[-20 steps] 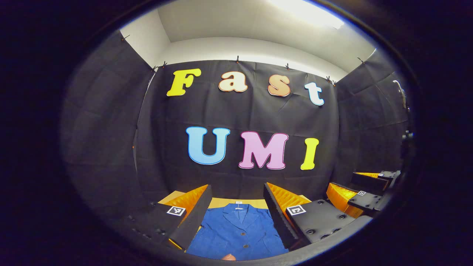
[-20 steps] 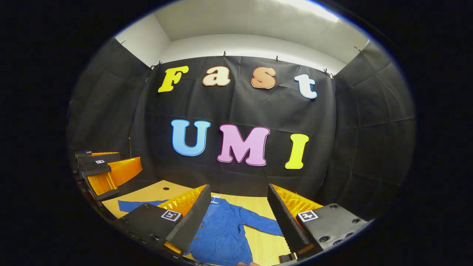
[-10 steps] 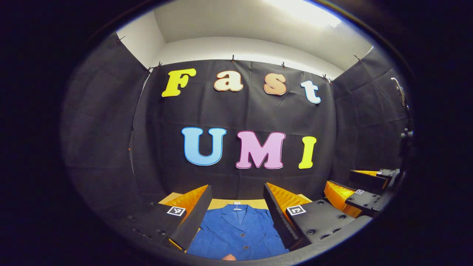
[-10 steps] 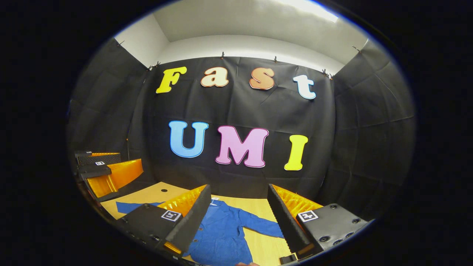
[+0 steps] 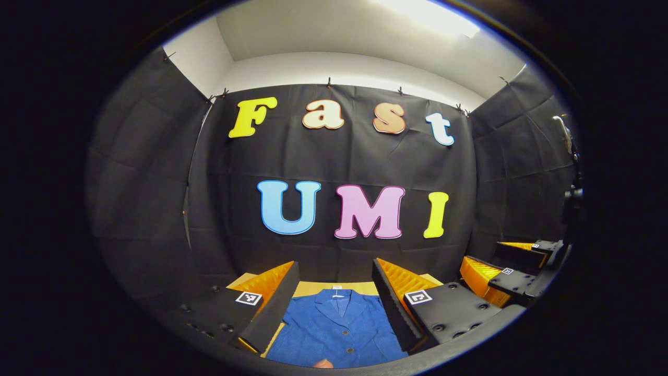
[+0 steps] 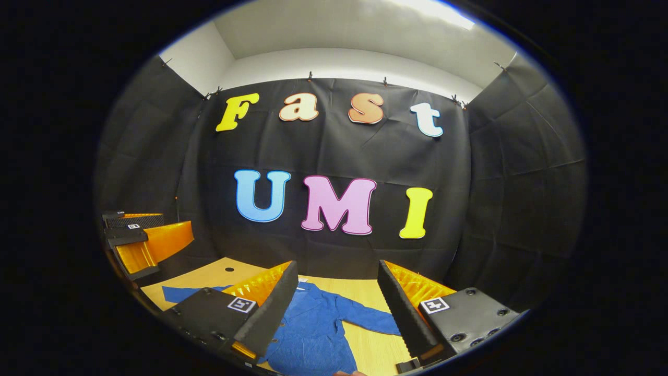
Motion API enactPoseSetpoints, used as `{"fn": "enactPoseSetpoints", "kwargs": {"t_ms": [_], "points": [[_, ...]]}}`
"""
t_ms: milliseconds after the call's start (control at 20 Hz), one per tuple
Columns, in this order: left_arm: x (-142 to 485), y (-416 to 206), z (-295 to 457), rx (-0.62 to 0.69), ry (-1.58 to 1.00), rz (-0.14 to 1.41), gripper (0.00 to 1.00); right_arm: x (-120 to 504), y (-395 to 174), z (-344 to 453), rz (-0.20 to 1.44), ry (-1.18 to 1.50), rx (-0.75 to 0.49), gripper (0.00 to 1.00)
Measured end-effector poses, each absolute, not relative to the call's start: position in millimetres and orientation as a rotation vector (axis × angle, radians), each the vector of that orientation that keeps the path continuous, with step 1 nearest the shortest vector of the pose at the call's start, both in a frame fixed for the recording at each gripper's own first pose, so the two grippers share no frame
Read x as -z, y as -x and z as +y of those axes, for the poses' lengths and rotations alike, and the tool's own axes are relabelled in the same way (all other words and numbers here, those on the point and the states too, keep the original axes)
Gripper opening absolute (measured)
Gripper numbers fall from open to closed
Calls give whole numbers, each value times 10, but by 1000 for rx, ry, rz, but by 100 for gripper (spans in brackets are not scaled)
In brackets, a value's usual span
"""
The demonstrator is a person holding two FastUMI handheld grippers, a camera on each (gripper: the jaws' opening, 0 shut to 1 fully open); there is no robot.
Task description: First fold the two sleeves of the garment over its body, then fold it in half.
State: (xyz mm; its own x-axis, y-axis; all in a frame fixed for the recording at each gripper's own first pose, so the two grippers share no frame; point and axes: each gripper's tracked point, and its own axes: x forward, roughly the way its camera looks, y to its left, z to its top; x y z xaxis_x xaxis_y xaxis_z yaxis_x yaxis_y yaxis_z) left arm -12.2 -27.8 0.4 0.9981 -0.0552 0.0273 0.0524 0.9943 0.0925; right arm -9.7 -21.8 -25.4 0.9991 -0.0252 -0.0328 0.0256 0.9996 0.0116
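Left gripper view: my left tool (image 5: 334, 300) is wide open, holding nothing, like my right tool (image 6: 338, 300). Blue jacket (image 5: 336, 326) lies flat on the counter (image 6: 373, 287). I might grab two layers, bunching its sleeve (image 6: 373, 321)

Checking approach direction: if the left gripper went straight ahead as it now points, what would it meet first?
Probably the booth's back wall; the left gripper points level above the jacket, jaws open. Depth is unclear.
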Motion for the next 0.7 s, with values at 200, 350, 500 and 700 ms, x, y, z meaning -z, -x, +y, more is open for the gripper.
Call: {"fn": "enactPoseSetpoints", "kwargs": {"t_ms": [200, 350, 500, 700], "points": [[18, 98, -297, 67, -94, -27, 81, 276, 70, -268, 34, -11, 37, 93], [4, 93, -282, 67, -93, -31, 82, 262, 60, -299, 28, -15, 49, 93], [16, 67, -300, 73, -86, -28, 82, 231, 49, -308, 15, -19, 51, 93], [61, 89, -277, 70, -92, -23, 82, 263, 11, -297, 22, -23, 46, 93]]}}
